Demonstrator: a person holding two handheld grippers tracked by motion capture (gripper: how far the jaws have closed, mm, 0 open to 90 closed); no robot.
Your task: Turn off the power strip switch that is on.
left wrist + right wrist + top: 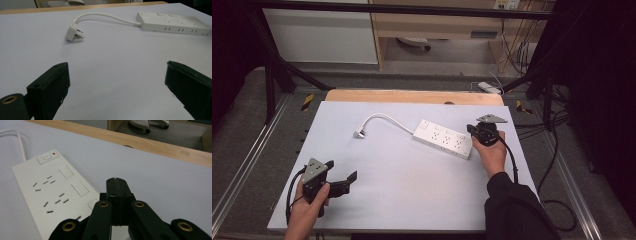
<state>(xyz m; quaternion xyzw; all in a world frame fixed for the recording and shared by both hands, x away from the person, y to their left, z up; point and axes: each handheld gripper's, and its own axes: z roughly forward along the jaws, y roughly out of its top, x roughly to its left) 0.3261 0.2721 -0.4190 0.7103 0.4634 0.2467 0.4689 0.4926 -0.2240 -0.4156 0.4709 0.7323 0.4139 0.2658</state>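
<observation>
White power strip (443, 138) sits mid-frame (sockets all empty), right gripper (476, 131) clenched just beside it, left gripper (343, 177) gaping wide at lower left.

Right claw (116, 180) closed, empty, just beside white power strip (50, 192).

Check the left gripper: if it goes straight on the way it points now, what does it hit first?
Probably nothing soon. The left gripper, jaws wide open, points across bare table. The plug lies left of that line and the power strip right of it, both farther off; only their cable crosses ahead. Depth is hard to judge.
</observation>
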